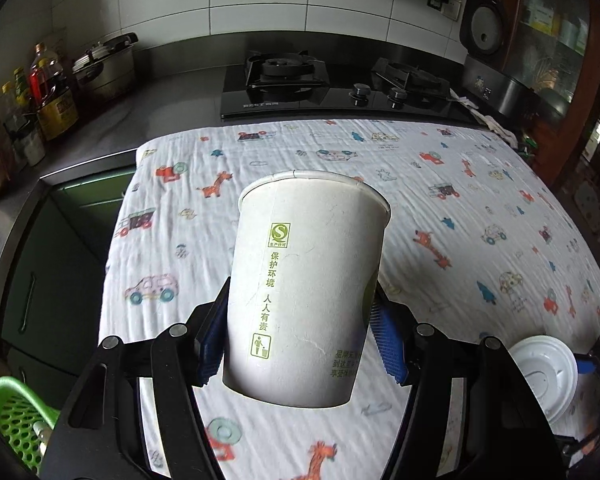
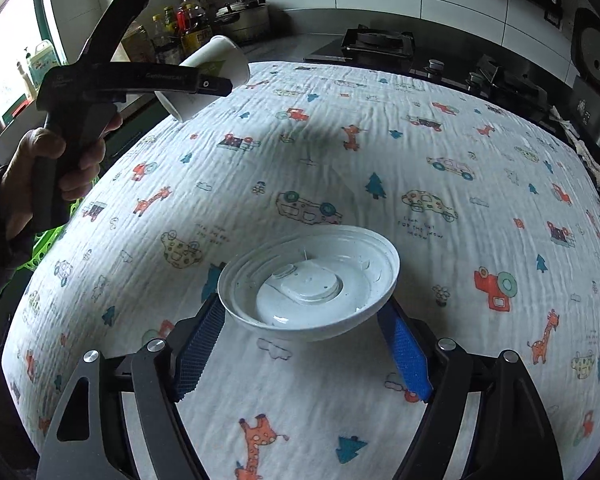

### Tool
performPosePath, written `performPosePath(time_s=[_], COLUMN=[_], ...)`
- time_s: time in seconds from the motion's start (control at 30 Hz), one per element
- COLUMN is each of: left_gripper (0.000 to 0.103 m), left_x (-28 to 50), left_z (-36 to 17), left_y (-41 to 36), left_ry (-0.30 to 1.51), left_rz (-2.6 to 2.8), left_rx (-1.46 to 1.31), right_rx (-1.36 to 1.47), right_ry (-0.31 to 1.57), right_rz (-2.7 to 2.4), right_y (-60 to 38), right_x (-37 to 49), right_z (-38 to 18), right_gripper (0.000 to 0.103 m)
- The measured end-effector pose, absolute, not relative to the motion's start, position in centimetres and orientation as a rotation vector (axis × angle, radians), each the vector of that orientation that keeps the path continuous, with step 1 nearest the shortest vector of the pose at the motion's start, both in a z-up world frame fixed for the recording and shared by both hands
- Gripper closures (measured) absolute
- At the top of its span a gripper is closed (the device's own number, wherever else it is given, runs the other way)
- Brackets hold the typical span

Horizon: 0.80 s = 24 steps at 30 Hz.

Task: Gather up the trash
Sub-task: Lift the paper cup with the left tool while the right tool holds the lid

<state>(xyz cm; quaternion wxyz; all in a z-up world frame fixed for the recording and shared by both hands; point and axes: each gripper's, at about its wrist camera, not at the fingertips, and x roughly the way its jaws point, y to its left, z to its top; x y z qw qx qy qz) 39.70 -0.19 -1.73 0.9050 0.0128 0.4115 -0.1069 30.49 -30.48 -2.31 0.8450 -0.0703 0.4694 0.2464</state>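
- Left wrist view: the left gripper (image 1: pixel 300 340) is clamped on a white paper cup with green print (image 1: pixel 308 288), blue pads pressing both sides low on the cup wall. The cup is off the cloth, carried upright, rim leaning toward 12 o'clock.
- A green perforated plastic basket (image 1: pixel 16 420) shows at 8 o'clock, below the table edge; probably where the trash goes. The cup is not yet in it, so this piece looks gripped and in transit.
- A white plastic lid (image 1: pixel 544 376) sits at 4 o'clock, between the other claw's fingers.
- Nothing else lies on the white printed cotton cloth (image 1: pixel 440 200). A black gas hob (image 1: pixel 340 88) stands at 12 o'clock, oil bottles (image 1: pixel 48 88) at 10 o'clock, well clear.
- Right wrist view: the right gripper (image 2: pixel 304 316) holds the lid, inner side up, its rim against both blue pads, jaws at middling width. Whether it has left the cloth I cannot tell.
- A hand (image 2: pixel 56 168) at 9 o'clock works the other tool, cup at 11 o'clock over the table's edge.
- Judgement: both pieces caught, neither dropped; the path to the basket looks unobstructed.
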Motion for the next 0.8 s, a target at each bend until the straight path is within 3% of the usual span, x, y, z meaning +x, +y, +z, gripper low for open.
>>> performPosePath(time_s=[0.07,0.1,0.13,0.3,0.37,0.4,0.43,0.8], left_gripper=[0.041,0.041,0.041,0.041,0.041,0.041,0.041,0.041], left_x=[38.2,37.5,36.8,34.1,33.5,33.4,33.2,32.8], left_z=[-1.5,-1.4,-1.3,-0.5,-0.5,-0.4,-0.4,-0.8], left_y=[1.3,2.1,2.9,6.2,7.3,7.6,7.9,7.6], left_ry=[0.845,0.842,0.842,0.824,0.823,0.823,0.823,0.822], left_rz=[-0.207,-0.198,-0.192,-0.152,-0.144,-0.140,-0.135,-0.151], left_rx=[0.020,0.015,0.008,-0.009,-0.021,-0.024,-0.024,-0.020], right_rx=[-0.148,-0.153,-0.153,-0.144,-0.155,-0.153,-0.161,-0.222], right_ry=[0.986,0.984,0.990,1.011,1.014,1.013,1.002,1.030], right_rz=[0.539,0.547,0.562,0.577,0.573,0.566,0.549,0.519], right_y=[-29.6,-29.1,-28.7,-27.4,-27.2,-27.4,-27.6,-28.5], right_x=[29.9,29.7,29.5,28.6,28.1,27.9,27.8,31.1], right_z=[-2.0,-2.0,-1.9,-2.2,-2.2,-2.2,-2.1,-3.1], right_gripper=[0.029,0.034,0.054,0.054,0.042,0.028,0.021,0.009])
